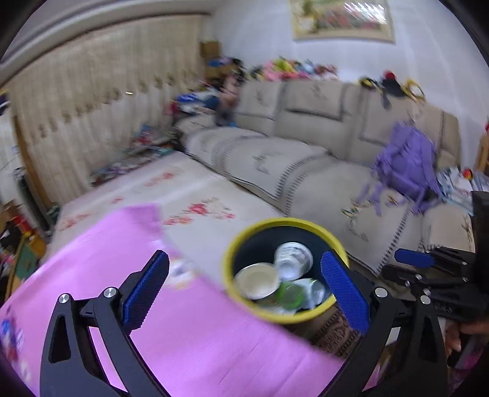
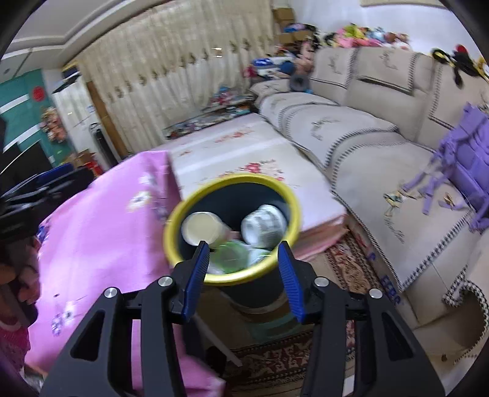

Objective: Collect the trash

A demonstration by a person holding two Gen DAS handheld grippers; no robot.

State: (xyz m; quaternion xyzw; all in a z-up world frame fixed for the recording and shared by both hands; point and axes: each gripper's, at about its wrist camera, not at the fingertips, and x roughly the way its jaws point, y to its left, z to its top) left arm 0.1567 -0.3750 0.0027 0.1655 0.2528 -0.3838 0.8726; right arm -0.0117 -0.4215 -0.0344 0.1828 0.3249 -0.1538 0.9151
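Two grippers over the bin (image 2: 276, 195): left gripper (image 1: 244, 290) gapes wide and empty above its cans (image 1: 293, 259); right gripper (image 2: 244, 281) half-open, empty, nearer the rim.

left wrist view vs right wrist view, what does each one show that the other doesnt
Only the left wrist view: the framed picture on the wall and the right gripper at its edge.
Only the right wrist view: the green wall hanging, the patterned rug, and the bin's dark outer wall.
Both: the yellow-rimmed bin holding cans, the pink cloth, the beige sofa and the purple backpack.
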